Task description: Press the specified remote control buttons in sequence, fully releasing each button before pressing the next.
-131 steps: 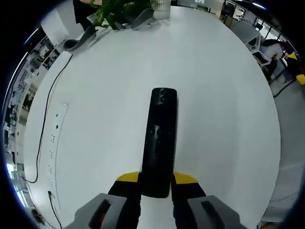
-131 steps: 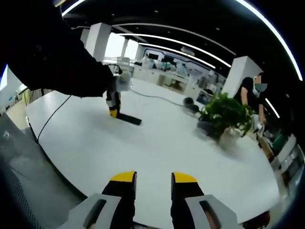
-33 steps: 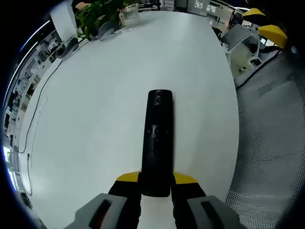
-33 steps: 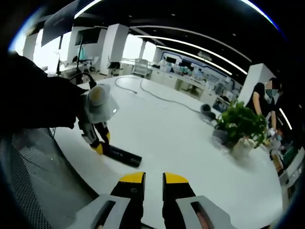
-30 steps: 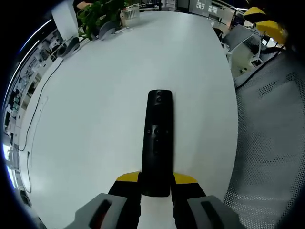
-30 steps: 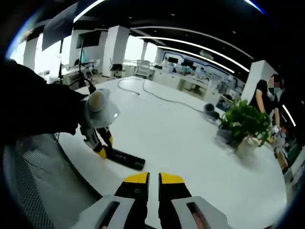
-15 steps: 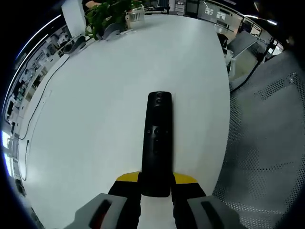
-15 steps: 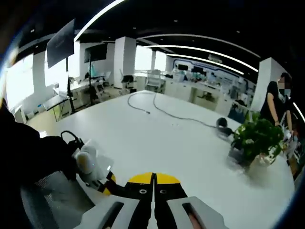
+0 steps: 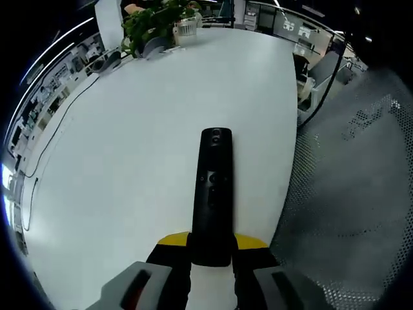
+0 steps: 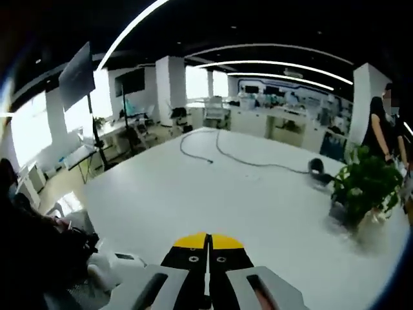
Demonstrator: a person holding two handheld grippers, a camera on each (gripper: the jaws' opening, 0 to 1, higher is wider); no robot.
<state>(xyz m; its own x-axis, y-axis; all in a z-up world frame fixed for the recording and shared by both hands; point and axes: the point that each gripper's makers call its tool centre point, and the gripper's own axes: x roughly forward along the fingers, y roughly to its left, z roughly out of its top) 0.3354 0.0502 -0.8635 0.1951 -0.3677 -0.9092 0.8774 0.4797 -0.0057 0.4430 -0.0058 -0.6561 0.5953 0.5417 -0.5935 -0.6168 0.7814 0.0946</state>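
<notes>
— Remote control, long, slim and black [image 9: 213, 194]: where does it lie, and which way does it point?

— It lies flat over the big white oval table [image 9: 129, 129], near the table's edge beside the grey perforated floor [image 9: 348, 194]. In the left gripper view its long axis runs straight away from the camera. The near end is clamped between the yellow-tipped jaws of the left gripper [image 9: 211, 248]; the far end, with a small round button, points toward the green potted plant [image 9: 155, 19] at the far side of the table. A few small buttons sit around the middle of its upper face.

— So the left tongs grip it?

— Yes, both jaws press against the sides of the remote's near end.

— And the right tongs?

— The right gripper [image 10: 208, 248] has its two yellow-tipped jaws closed together, with only a thin line between them and nothing held. It hangs above the same table.

— What does the right gripper view give that the left one does not?

— It looks across the table into an open office: white columns, long ceiling lights, a dark screen on a stand [image 10: 80, 81], a dark cable [image 10: 239, 155] winding over the tabletop, and a person in dark clothes [image 10: 381, 129] standing behind the plant. At its lower left a dark sleeve [image 10: 32, 258] and something pale are visible, too blurred to tell more.

— And the left gripper view?

— It gives the remote itself and a thin dark cable [image 9: 51, 142] running along the left side of the table.
</notes>
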